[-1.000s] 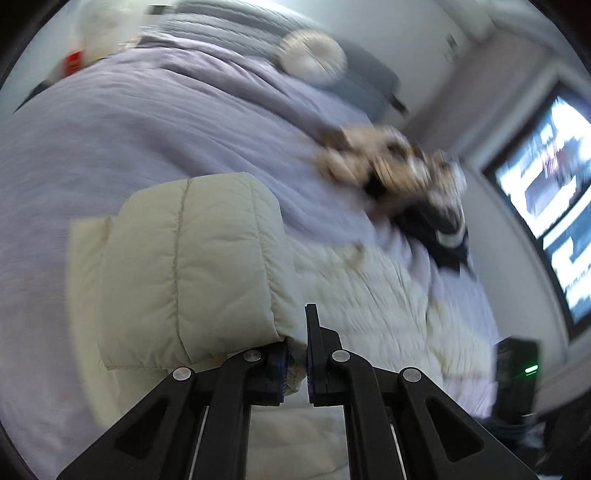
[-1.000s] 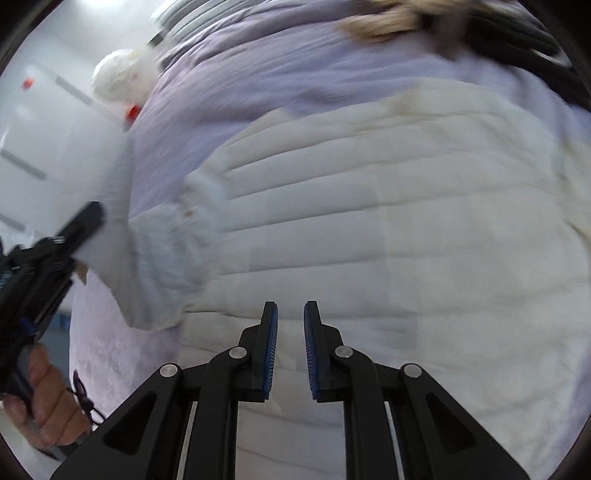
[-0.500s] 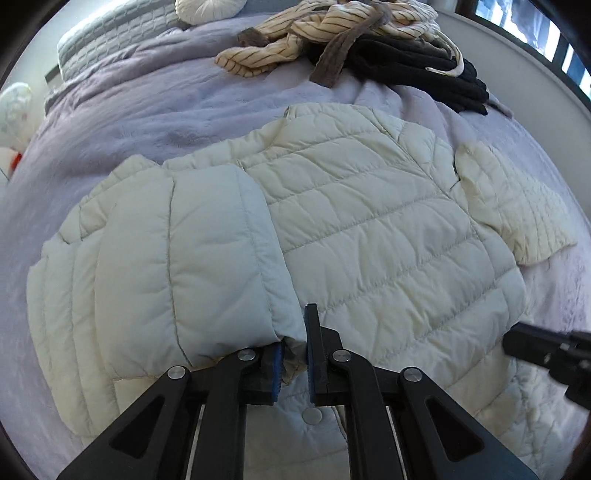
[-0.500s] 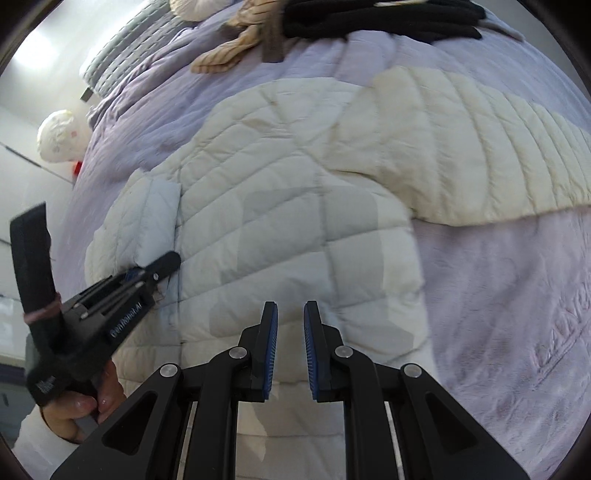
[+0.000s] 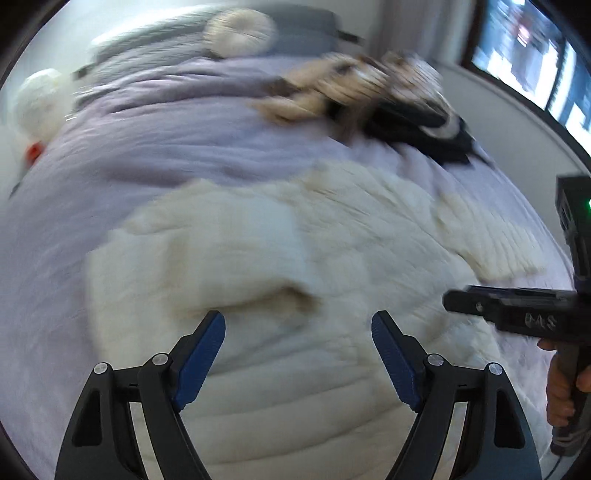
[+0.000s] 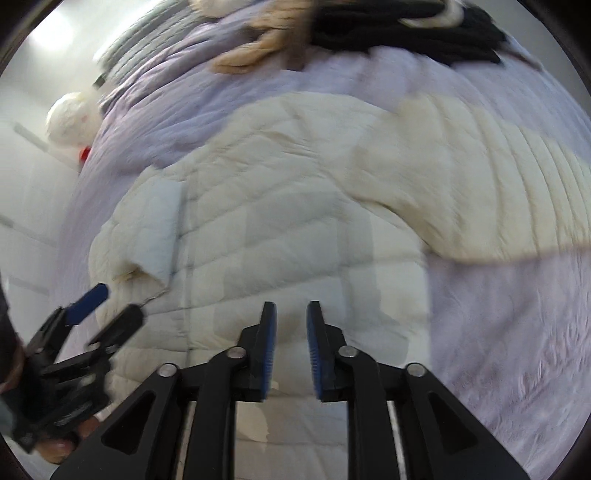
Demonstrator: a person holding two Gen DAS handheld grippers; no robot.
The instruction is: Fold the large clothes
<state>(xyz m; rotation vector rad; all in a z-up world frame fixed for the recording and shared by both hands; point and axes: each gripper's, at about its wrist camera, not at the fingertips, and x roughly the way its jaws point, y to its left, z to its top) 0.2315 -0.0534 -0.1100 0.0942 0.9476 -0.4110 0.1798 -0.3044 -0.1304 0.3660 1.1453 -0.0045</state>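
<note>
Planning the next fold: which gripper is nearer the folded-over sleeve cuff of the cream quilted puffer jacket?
Left. The left gripper hangs just short of the folded-over sleeve cuff, jaws opening, nothing between them. The right gripper is over the jacket's middle, farther off.

I am looking over a bed [image 5: 155, 155] under a lilac cover, a grey headboard [image 5: 303, 29] standing against a pale wall, a window [image 5: 532, 55] glowing at right.

Your left gripper [image 5: 297, 332] lets go of the folded sleeve [image 5: 236, 258]; its jaws are opening, as are your right gripper's [image 6: 291, 332].
</note>
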